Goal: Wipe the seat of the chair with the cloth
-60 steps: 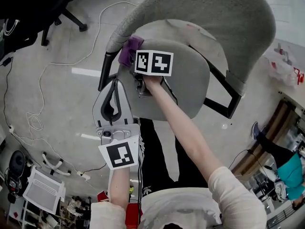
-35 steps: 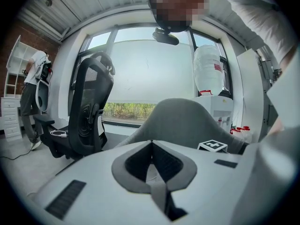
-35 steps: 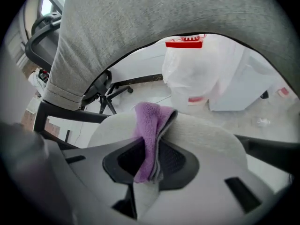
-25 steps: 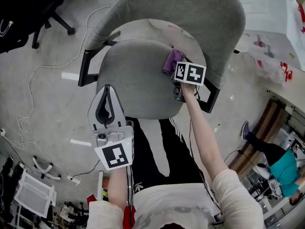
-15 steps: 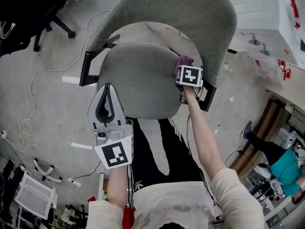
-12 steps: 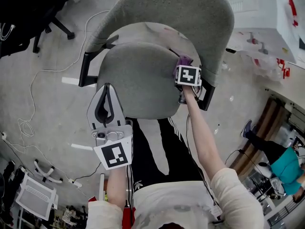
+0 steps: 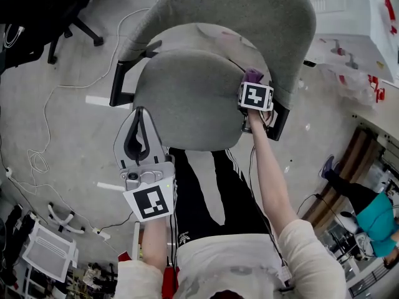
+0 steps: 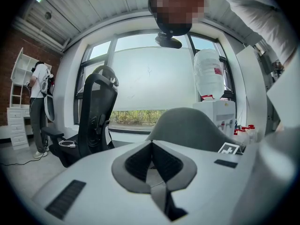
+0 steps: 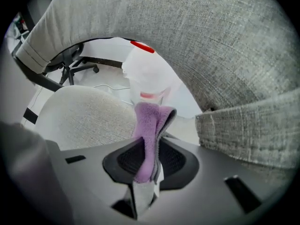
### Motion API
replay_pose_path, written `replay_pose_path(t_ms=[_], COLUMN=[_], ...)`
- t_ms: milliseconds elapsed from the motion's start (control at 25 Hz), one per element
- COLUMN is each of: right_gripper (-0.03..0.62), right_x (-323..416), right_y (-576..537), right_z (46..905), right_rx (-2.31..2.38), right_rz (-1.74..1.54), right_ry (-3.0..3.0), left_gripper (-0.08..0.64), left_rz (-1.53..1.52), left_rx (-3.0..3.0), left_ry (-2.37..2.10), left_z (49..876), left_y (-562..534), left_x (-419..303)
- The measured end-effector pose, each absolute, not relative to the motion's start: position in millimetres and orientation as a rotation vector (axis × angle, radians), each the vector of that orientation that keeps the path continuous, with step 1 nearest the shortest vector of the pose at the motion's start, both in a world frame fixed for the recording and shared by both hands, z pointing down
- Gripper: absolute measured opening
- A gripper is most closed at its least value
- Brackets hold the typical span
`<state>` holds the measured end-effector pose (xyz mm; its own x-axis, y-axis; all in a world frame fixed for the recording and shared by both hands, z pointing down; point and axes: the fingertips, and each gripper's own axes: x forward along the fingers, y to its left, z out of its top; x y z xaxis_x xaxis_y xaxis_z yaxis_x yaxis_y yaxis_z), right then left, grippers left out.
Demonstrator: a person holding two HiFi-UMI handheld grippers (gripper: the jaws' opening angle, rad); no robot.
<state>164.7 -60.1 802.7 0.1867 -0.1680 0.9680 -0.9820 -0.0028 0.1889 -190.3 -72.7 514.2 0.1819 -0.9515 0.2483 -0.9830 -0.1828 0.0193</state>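
The grey chair (image 7: 268,23) stands in front of the person, its seat (image 7: 187,104) facing up below the curved back (image 7: 249,5). The left gripper (image 7: 138,114) is at the seat's front left edge, jaws pressed together with nothing between them. The right gripper (image 7: 252,85) is at the seat's back right edge, close under the back, jaws clenched on the purple cloth (image 9: 149,118), which sticks out past their tips.
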Motion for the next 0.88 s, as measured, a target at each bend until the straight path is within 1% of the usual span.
replay_pose_path(t_ms=[120, 240, 440, 520, 720, 880], right_gripper=[0.087, 0.087, 0.086, 0.087, 0.087, 0.086], right_x=[157.4, 119.3, -4.3, -55.7, -164.4, -209.6], right_y=[-62.1, -66.3, -59.3, -56.8, -57.3, -56.8], right_z=[776.8, 755.5, 758.4, 764.5, 777.2, 786.3], right_rx=[1.430, 1.451, 1.344, 1.262, 1.056, 0.965], right_rz=[0.944, 1.030, 1.515, 1.621, 1.671, 1.644], right_ry=[-1.189, -1.312, -1.506, -1.562, -1.689, -1.726], left_gripper=[0.014, 0.014, 0.014, 0.014, 0.014, 0.014], left_rz=[0.266, 0.257, 0.242, 0.205, 0.230, 0.267], left_rx=[2.270, 2.268, 2.250, 2.238, 2.295, 2.296], left_ry=[-1.916, -1.950, -1.948, -1.918, -1.891, -1.887], left_z=[507.4, 501.1, 499.3, 499.4, 498.4, 505.4], left_y=[-71.8, -71.3, -71.5, -71.4, -69.2, -67.7], left_x=[-202.9, -216.0, -227.7, -228.7, -236.6, -247.9])
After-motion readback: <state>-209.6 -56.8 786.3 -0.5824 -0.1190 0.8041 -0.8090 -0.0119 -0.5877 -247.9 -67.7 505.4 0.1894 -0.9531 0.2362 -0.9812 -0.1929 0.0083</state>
